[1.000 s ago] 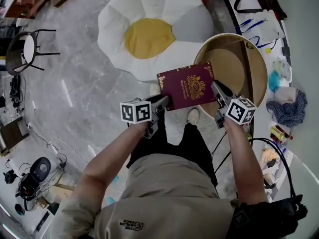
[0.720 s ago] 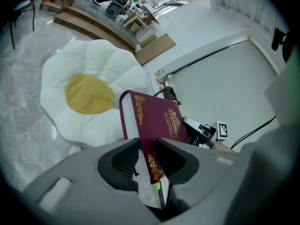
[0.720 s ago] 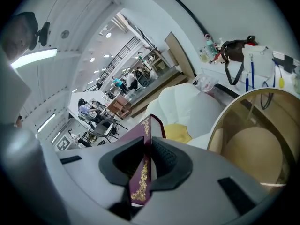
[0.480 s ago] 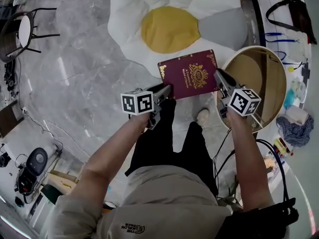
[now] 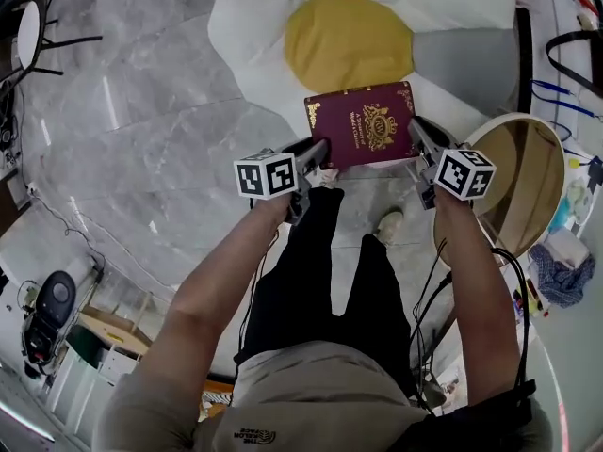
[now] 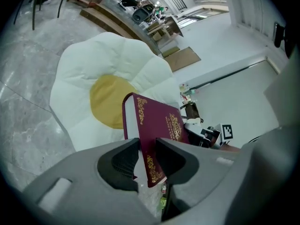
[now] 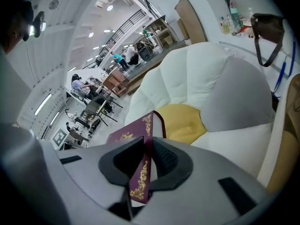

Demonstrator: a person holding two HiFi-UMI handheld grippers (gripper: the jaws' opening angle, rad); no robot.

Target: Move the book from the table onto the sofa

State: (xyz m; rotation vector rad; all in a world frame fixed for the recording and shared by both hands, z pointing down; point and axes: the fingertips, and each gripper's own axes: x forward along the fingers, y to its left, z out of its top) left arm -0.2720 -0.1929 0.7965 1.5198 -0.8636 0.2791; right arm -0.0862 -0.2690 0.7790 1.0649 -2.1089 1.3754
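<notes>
Book (image 5: 363, 125) with both grippers: carried since a second ago from beside the round desk (image 5: 521, 182) to the front edge of the sofa (image 5: 273, 26); held in the air, cover up.
Floor (image 5: 141, 130): glossy grey marble.
Sofa: white petals around a yellow centre.
Desk: wood-toned top, at the right.
Left gripper (image 5: 317, 151): jaws clamped on the book's left edge.
Right gripper (image 5: 419, 137): jaws clamped on its right edge.

The place was a large open workspace, part office, part test studio. Grey marble floor (image 5: 160, 130) filled the left of the head view, with a flower-shaped sofa (image 5: 273, 26) at top, a round wooden table (image 5: 523, 182) at right and a black chair (image 5: 38, 26) upper left. At the left of the right gripper view, people (image 7: 77, 84) sat at desks (image 7: 115, 81) under strip lights (image 7: 43, 103).
</notes>
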